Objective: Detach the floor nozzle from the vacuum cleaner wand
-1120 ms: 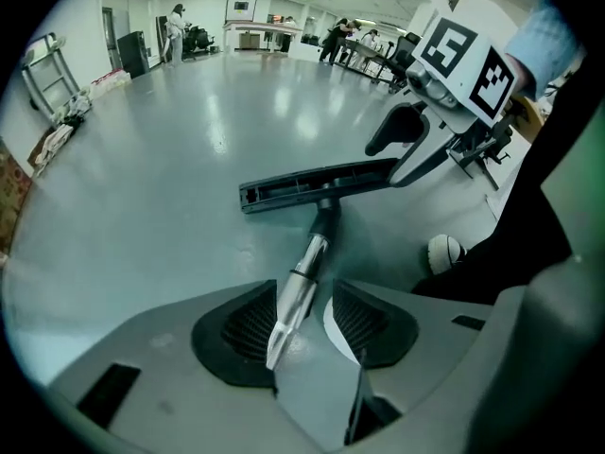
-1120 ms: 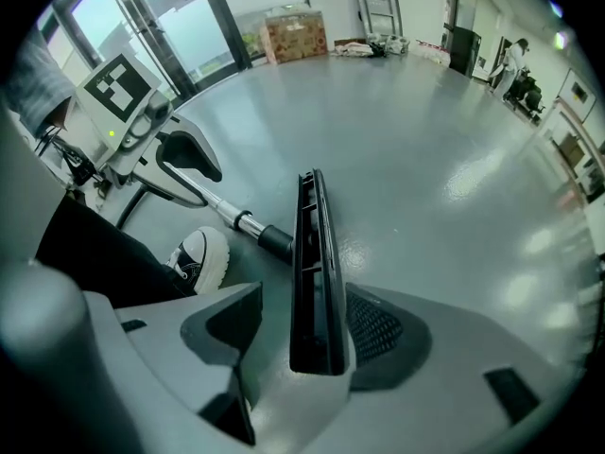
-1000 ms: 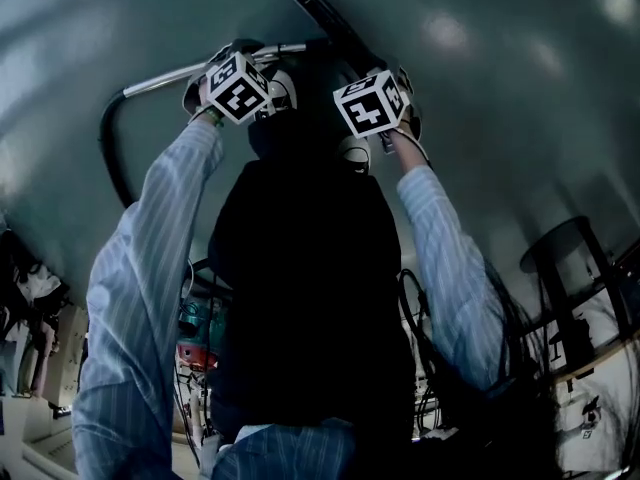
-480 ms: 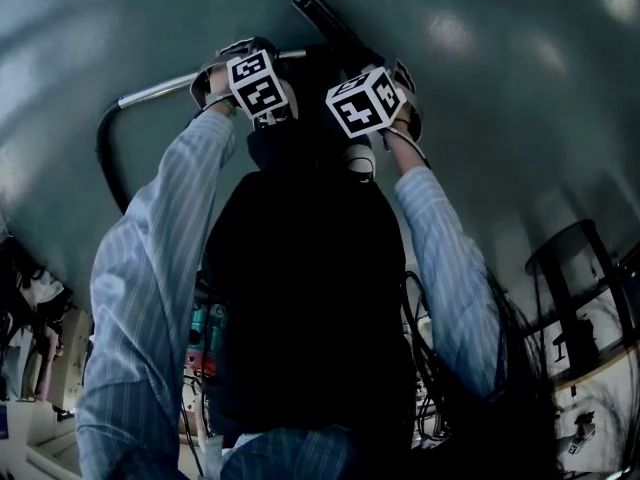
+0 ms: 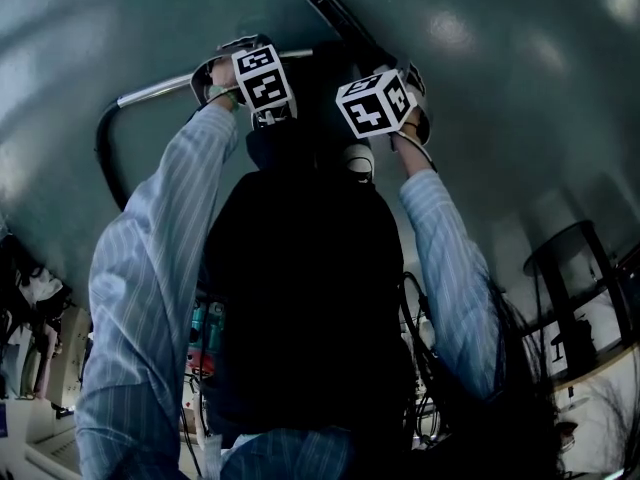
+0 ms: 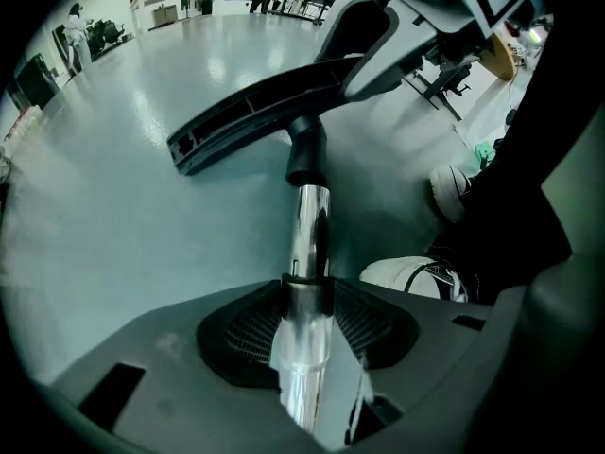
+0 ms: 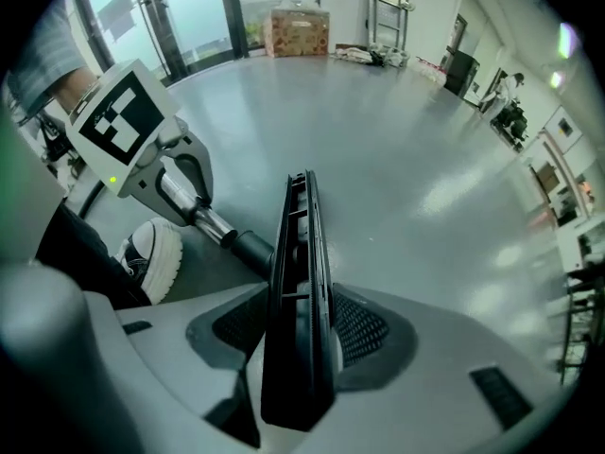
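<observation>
left gripper squeezes the shiny wand, likely to hold it still | right gripper has just been closing, now pinches the floor nozzle, ready to pull it off

The wand sits between the jaws of the left gripper and runs straight ahead of it into the neck of the floor nozzle. The nozzle lies crosswise beyond the tips and reaches out to this gripper's left. The right gripper is on the nozzle's other end; its jaws have just been closing, with the nozzle edge-on between them. From the right gripper, the wand joins the nozzle on the left, with the left gripper farther left. A shoe stands on the floor low to its left. The hose trails behind the left gripper.
</observation>
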The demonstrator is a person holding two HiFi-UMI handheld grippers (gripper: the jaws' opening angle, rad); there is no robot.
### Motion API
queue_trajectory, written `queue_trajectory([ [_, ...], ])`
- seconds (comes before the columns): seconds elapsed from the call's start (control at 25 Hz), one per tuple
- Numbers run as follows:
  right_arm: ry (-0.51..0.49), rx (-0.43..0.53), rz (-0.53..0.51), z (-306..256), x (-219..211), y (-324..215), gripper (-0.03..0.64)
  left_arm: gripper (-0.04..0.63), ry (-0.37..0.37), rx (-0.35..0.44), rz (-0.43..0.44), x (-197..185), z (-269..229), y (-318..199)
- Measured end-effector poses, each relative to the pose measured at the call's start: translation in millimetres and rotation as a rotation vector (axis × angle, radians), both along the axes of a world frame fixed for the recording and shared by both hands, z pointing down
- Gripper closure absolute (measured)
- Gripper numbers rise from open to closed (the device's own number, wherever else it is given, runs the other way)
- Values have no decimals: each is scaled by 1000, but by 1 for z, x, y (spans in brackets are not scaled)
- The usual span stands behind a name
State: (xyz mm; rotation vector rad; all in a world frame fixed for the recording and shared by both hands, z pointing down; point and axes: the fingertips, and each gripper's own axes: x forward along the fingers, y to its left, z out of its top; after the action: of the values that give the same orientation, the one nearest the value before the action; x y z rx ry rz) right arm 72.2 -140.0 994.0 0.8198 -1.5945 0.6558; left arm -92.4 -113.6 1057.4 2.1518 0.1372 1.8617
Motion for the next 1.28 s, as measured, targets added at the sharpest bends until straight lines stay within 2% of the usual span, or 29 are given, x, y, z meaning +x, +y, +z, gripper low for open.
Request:
queue_trajectory([
  [0.12,15,0,74,3,33,-6,405,431,0,7,-5,-4,4,-3],
  [0.36,92,11,152,-18,114,3,405,431,3,26,-90,5,-16,0],
  [0.48,140,5,167,-10,127,6,405,430,35,39,-109,-1,-16,1],
  [0.56,172,-9,174,-2,132,9,403,430,60,24,-151,-3,-17,-2],
  [0.72,150,-21,189,-13,132,7,402,430,60,26,-251,-4,-40,-20],
  [0.92,94,-34,204,-33,91,23,402,430,91,35,-357,-25,-74,-23],
  [1.16,-21,-93,316,-103,67,50,403,430,197,-12,-477,6,-165,-6],
  [1.28,-54,-58,354,-153,59,43,403,430,225,-19,-520,20,-211,-5],
])
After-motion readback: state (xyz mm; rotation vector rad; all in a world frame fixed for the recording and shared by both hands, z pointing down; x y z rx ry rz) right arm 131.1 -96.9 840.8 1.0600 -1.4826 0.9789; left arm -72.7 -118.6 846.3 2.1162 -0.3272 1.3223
